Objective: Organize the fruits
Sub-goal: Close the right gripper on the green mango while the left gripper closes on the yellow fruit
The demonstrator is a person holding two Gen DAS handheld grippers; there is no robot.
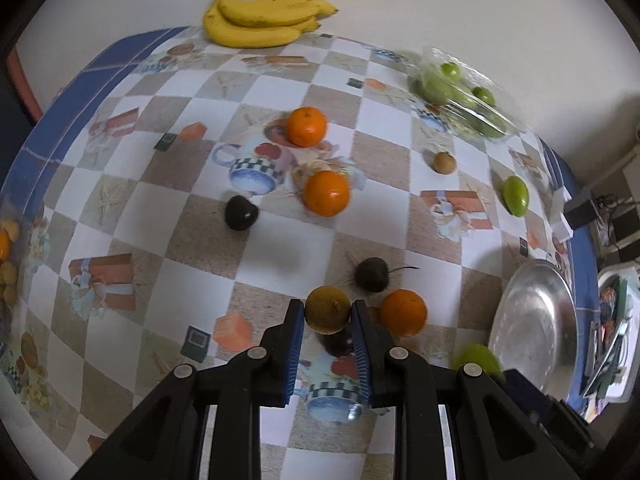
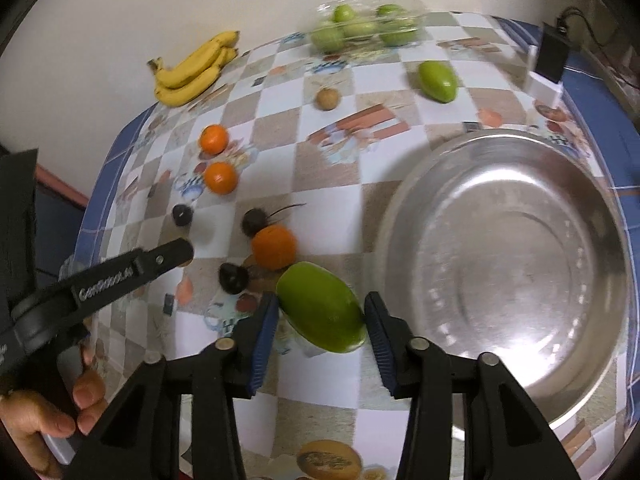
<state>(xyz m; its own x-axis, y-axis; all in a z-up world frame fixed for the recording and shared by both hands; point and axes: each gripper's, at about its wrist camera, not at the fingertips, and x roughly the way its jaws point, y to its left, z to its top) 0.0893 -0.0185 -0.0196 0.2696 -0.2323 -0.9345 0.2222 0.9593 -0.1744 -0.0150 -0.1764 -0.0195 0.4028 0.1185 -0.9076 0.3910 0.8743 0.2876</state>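
Fruits: round brown kiwi-like fruit (image 1: 327, 309) clamped in left gripper (image 1: 327, 314), oblong green mango (image 2: 322, 307) pinched across middle by right gripper (image 2: 322, 312); smooth, firm, likely slippery.

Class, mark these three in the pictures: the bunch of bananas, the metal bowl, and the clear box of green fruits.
bunch of bananas (image 1: 264, 20), left wrist view, middle of the bunch.
metal bowl (image 2: 404, 208), right wrist view, left rim.
clear box of green fruits (image 2: 404, 0), right wrist view, lid.
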